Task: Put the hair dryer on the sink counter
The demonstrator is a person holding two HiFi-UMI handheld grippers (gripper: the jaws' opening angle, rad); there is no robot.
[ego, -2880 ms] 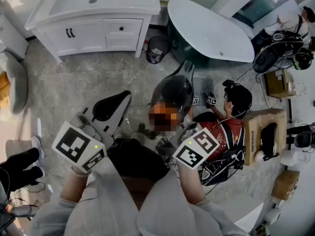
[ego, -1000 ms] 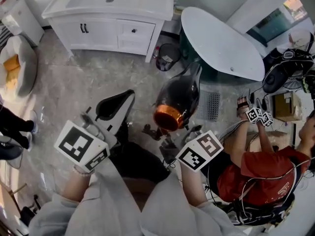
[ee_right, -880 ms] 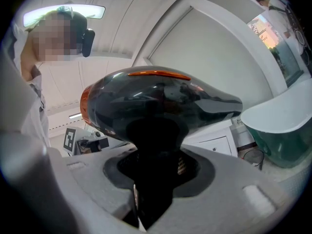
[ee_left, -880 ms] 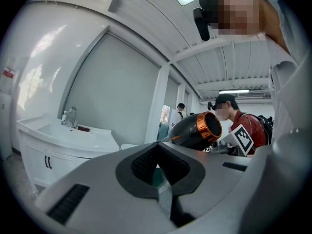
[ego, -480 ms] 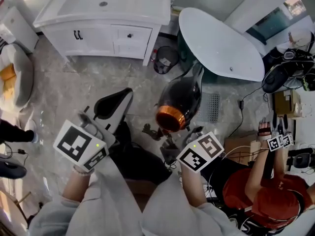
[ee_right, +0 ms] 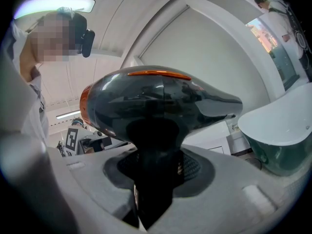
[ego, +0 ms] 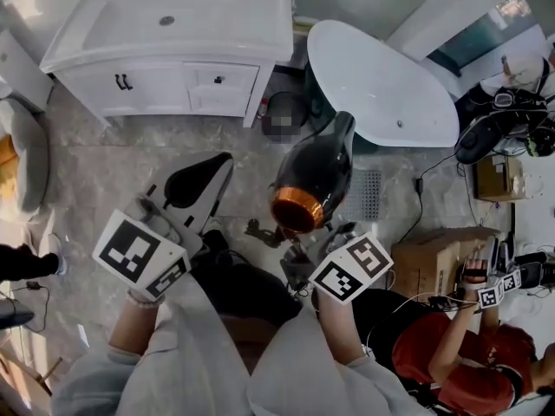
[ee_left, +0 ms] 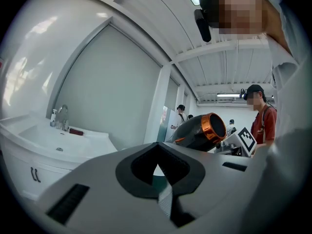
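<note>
R gripper (ee_right: 153, 182) clamps hair dryer (ego: 314, 178) handle; L gripper (ee_left: 160, 179) closed, empty. Should carry it level, clear the edge, lower onto sink counter (ego: 247, 26).

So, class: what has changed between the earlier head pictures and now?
The person in red has moved from right beside the hair dryer to the head view's lower right corner. Nothing was taken or let go: the right gripper still clamps the hair dryer's handle, the left gripper stays shut and empty.

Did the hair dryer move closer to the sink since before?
Yes. The hair dryer is a little nearer the sink cabinet, moving up the picture toward it.
</note>
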